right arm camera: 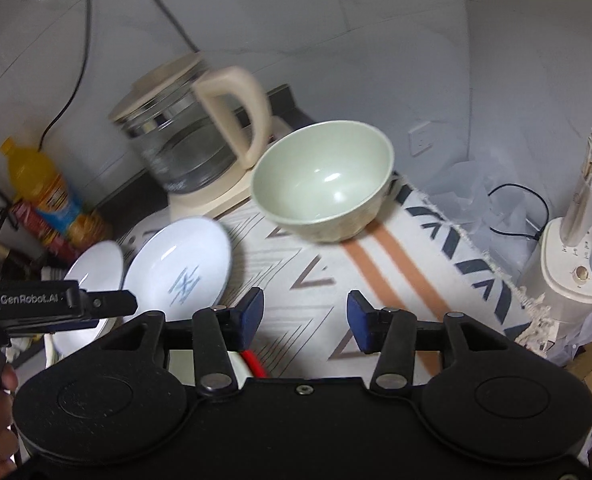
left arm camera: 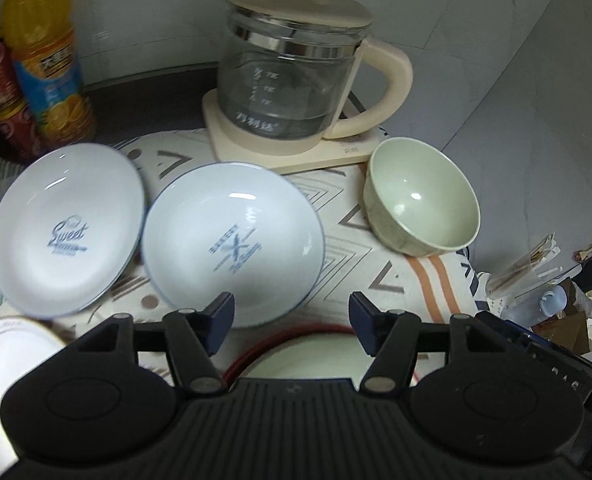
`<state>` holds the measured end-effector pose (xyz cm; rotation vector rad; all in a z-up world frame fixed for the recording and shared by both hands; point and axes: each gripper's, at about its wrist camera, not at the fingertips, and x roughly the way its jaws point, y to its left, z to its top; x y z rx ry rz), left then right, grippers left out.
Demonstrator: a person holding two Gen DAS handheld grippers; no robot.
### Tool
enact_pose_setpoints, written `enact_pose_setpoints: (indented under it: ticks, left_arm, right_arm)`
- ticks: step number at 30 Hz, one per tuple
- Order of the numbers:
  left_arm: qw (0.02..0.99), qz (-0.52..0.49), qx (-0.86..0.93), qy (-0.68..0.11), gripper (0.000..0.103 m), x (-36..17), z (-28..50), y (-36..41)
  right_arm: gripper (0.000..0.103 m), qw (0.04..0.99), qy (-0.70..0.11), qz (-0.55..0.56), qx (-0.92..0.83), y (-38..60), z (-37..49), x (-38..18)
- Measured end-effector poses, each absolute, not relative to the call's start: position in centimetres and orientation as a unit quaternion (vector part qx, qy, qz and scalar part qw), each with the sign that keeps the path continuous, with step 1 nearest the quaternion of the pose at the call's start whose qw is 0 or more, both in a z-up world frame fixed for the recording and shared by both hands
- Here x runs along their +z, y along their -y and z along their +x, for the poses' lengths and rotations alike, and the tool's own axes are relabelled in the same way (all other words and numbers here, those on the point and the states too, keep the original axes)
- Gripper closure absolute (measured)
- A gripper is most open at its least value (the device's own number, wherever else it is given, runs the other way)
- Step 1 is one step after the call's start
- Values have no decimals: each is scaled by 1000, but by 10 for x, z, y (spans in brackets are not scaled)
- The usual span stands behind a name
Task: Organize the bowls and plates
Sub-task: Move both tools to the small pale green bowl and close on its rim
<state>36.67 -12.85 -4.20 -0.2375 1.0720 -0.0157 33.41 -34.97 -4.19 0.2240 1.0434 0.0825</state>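
Both tongs, left tongs and right tongs, gape wide, holding nothing.

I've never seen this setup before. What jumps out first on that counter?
Two white plates with blue print lie side by side on a patterned cloth. To their right stands a pale green bowl, and behind them a glass kettle with a cream handle. Both grippers hover open, holding nothing.
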Motion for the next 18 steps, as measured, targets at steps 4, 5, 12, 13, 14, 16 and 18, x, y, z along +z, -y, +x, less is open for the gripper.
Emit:
enact_pose_setpoints:
  ticks: [4,5,12,13,14,16,18]
  left_arm:
    - [855,-112,-19,-506,42,-46,386,137]
    - [854,-112,-21,-507,42,-48,391,140]
    - [852,-110,-40,-510,42,-64,430,162]
    - [852,-112,-44,-510,42,-67,436,164]
    - [851,-114,-45,-510,42,-69,441,167]
    - [853,-130,-52,-503,42,-75,451,171]
    - [854,-123,-53,-502,42,-81,461,178]
  right_arm:
    - [52,864,-487,123,27,360,349,-44]
    - [51,865,-485,126,23,362,351,-44]
    - [51,861,-485,150,0,377,379,-59]
    - [51,860,-487,152,-3,378,382,-61]
    - [51,859,-489,154,-5,379,387,-64]
    - [51,858,-489,157,-7,380,396,-69]
    - [51,858,-489,158,-5,380,405,-76]
